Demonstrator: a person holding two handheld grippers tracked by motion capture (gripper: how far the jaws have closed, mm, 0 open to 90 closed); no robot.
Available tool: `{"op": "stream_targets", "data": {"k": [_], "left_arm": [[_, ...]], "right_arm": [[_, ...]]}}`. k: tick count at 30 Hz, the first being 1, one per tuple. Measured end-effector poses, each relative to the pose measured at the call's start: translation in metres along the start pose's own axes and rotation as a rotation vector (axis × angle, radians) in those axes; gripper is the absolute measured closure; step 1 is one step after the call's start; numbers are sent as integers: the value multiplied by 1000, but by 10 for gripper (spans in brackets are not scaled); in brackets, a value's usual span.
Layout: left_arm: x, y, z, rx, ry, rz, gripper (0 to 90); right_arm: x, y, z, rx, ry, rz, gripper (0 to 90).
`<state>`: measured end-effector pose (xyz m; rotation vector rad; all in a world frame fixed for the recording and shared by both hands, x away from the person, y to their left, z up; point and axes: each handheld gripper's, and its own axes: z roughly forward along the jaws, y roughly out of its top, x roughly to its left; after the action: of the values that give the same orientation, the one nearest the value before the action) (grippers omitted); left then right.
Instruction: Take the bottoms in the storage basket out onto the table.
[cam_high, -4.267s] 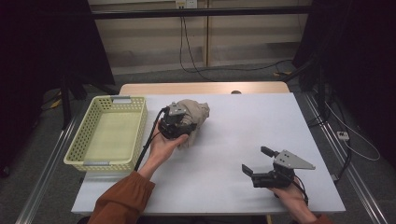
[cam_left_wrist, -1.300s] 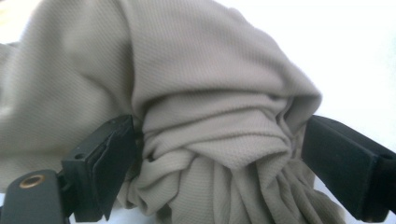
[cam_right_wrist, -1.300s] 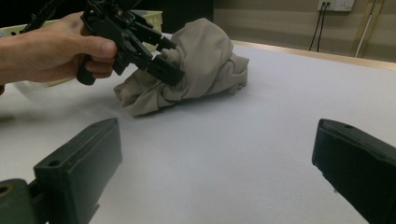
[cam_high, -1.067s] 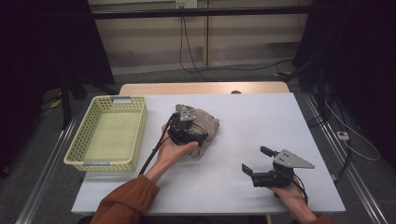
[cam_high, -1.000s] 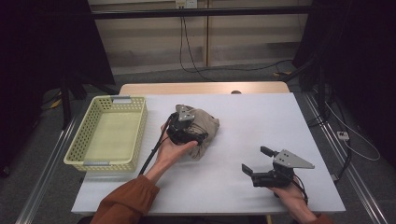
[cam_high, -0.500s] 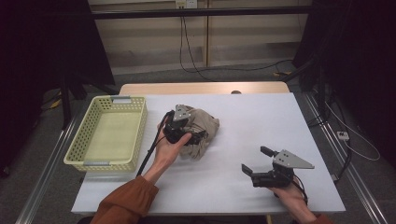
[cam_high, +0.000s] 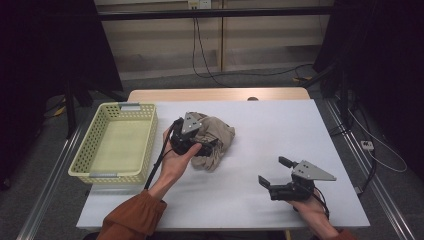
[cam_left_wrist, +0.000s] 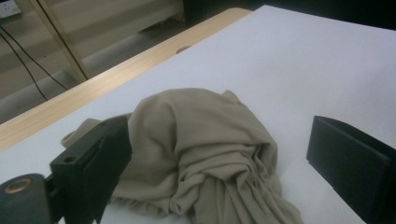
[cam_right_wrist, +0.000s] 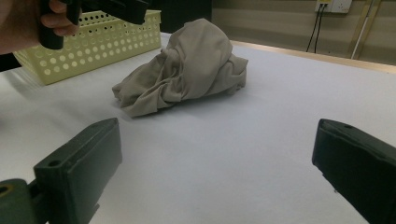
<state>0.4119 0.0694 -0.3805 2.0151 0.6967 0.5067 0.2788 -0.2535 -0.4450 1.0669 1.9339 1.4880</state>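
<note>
A crumpled beige cloth (cam_high: 220, 132) lies in a heap near the middle of the white table (cam_high: 280, 125). My left gripper (cam_high: 204, 146) is held at the cloth's left side, tilted down onto it. In the left gripper view its jaws stand wide apart on either side of the cloth (cam_left_wrist: 201, 135), so the left gripper (cam_left_wrist: 224, 161) is open. My right gripper (cam_high: 274, 171) rests low near the front right of the table, open, with bare table between its jaws. From the right gripper (cam_right_wrist: 219, 172) the cloth (cam_right_wrist: 191, 65) lies well ahead, apart from it.
A pale yellow perforated basket (cam_high: 120, 106) stands at the table's left edge, with nothing in it that I can see; its wall (cam_right_wrist: 102, 42) shows behind the cloth. A wooden strip (cam_high: 215, 95) runs along the far edge. Cables hang beyond.
The cloth has shifted a little right and toward the front since the oldest frame. In the last second the left gripper eased back to the left. The right gripper has stayed put.
</note>
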Motion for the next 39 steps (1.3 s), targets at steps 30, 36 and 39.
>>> {"op": "stream_targets", "data": {"k": [30, 36, 39], "left_arm": [[1, -15, -46, -44, 79, -30, 53], [4, -19, -55, -39, 92, -55, 47], [5, -21, -60, -41, 89, -59, 47]], "right_arm": [[0, 1, 3, 3, 7, 2, 14], [1, 1, 3, 3, 7, 3, 14], [1, 1, 3, 2, 7, 2, 14]]}}
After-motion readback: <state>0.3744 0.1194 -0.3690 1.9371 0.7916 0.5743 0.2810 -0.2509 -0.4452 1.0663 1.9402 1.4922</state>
